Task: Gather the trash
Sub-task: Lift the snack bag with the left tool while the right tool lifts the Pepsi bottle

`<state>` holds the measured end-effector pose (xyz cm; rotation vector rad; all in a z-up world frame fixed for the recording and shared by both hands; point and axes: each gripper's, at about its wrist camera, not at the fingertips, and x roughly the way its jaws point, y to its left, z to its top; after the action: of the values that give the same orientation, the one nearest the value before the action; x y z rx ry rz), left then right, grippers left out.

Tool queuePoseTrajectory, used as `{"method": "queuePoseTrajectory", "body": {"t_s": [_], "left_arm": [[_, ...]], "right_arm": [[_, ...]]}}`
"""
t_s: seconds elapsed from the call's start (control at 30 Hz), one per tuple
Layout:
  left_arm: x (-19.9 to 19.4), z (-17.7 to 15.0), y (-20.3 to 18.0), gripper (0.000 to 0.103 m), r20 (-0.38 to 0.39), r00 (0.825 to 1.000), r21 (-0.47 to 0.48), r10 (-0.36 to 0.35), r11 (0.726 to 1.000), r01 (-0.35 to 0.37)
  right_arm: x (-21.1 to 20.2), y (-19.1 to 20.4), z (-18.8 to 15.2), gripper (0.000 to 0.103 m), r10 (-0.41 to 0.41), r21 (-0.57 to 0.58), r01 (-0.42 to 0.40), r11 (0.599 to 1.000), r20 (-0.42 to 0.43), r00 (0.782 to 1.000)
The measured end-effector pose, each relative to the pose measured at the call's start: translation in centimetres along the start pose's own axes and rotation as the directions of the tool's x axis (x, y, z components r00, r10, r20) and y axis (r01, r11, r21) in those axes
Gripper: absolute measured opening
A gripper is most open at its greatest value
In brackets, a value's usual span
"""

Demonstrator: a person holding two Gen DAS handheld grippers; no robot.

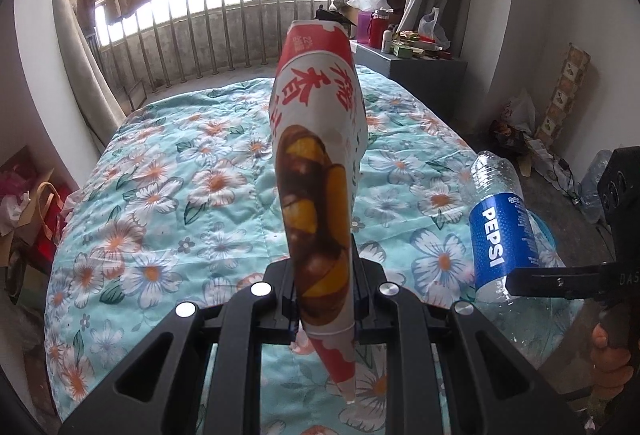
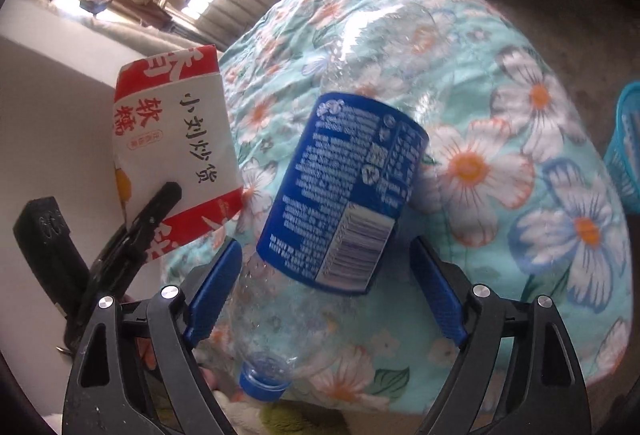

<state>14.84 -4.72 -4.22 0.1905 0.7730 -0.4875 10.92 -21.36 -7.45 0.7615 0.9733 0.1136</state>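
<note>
The left gripper (image 1: pixel 322 299) has its jaws pinching the lower part of a red-and-white paper snack bag printed with Chinese characters and roasted chestnuts (image 1: pixel 318 171); the bag stands upright out of the jaws, lifted above the bed, its bottom corner hanging down below them. In the right wrist view the same paper bag (image 2: pixel 176 151) shows at the left, clamped by the black finger of the left gripper (image 2: pixel 154 213).

The right gripper (image 2: pixel 326 291) holds a clear plastic Pepsi bottle with a blue label and blue cap (image 2: pixel 332 195) between its blue-padded jaws, which press against the bottle's sides near the label's lower edge; the cap end points back toward the camera. Seen from the left wrist, the bottle (image 1: pixel 502 231) tilts in the air at the right, gripped near its lower end by the right gripper (image 1: pixel 516 281).

Beneath both lies a bed covered by a turquoise quilt with white and orange flowers (image 1: pixel 180 195). A light-blue plastic basket (image 2: pixel 628 151) sits at the right edge, beside the bed. Beyond the bed stand a metal window railing (image 1: pixel 224 19) and a cluttered grey cabinet (image 1: pixel 416 75).
</note>
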Motion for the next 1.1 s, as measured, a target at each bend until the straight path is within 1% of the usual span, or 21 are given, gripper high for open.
{"method": "queuePoseTrajectory", "body": {"t_s": [0.1,0.13,0.23,0.33,0.57,0.7,0.93,1.1], "left_arm": [[0.1,0.1,-0.1,0.018,0.0,1.0,0.002,0.005,1.0,-0.005],[0.1,0.1,-0.2,0.018,0.0,1.0,0.003,0.006,1.0,-0.006],[0.0,0.1,-0.4,0.018,0.003,1.0,0.014,0.013,1.0,-0.013],[-0.1,0.2,-0.6,0.018,0.01,1.0,0.024,0.021,0.999,-0.021],[-0.6,0.3,-0.9,0.018,0.023,0.999,0.04,0.037,0.998,-0.038],[-0.9,0.4,-1.1,0.018,0.032,0.999,0.046,0.043,0.998,-0.044],[-1.7,0.5,-1.6,0.018,0.051,0.997,0.067,0.055,0.996,-0.058],[-2.3,0.6,-1.8,0.018,0.065,0.996,0.079,0.06,0.995,-0.065]], "right_arm": [[0.2,-0.7,-0.3,0.079,0.052,0.054,-0.052,0.997,-0.003,0.999],[0.4,-0.8,-0.3,0.075,0.059,0.064,-0.058,0.996,-0.007,0.998],[0.7,-1.0,-0.3,0.071,0.069,0.088,-0.068,0.994,-0.013,0.998],[0.8,-1.0,0.0,0.065,0.069,0.105,-0.069,0.992,-0.004,0.998],[0.0,-1.8,0.3,0.061,0.143,0.154,-0.141,0.978,0.003,0.99],[-1.1,-2.2,0.4,0.06,0.168,0.162,-0.169,0.972,0.019,0.986],[-3.0,-2.3,-0.1,0.058,0.183,0.144,-0.188,0.972,0.048,0.982],[-3.6,-2.8,-0.1,0.056,0.193,0.139,-0.199,0.97,0.058,0.98]]}}
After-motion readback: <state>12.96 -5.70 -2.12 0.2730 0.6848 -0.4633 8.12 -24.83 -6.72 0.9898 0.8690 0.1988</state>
